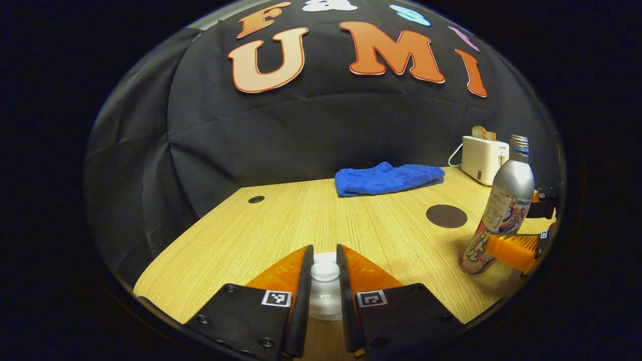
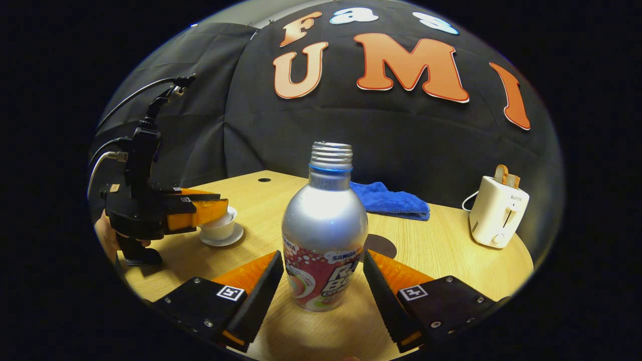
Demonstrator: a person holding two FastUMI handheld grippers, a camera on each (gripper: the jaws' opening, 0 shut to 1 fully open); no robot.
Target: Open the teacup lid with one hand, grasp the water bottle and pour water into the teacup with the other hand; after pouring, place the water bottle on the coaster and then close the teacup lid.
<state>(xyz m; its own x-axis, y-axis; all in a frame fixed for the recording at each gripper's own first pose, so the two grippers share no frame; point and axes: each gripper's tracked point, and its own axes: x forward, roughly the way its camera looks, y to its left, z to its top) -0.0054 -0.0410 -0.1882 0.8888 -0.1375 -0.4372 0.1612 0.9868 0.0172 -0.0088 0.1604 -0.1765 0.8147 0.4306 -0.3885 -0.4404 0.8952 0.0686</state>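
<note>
In the left gripper view my left gripper (image 1: 324, 249) is shut on the knob of the white teacup lid (image 1: 325, 273); the lid sits on the cup. The right gripper view shows that gripper (image 2: 220, 208) over the white teacup (image 2: 218, 229) on its saucer (image 2: 225, 240), at the table's left. The silver water bottle (image 2: 323, 235), uncapped, stands upright on the table, and my right gripper (image 2: 322, 253) holds it with both fingers against its lower sides. From the left gripper view the bottle (image 1: 506, 195) is at the far right, with the right gripper (image 1: 511, 220) around it. The dark round coaster (image 1: 446, 216) lies bare just behind it.
A folded blue towel (image 1: 388, 178) lies at the back of the wooden table (image 1: 301, 215). A white toaster (image 2: 496, 210) with bread in it stands at the back right. A small cable hole (image 1: 256, 199) is in the back left corner. A hand (image 2: 103, 230) holds the left gripper.
</note>
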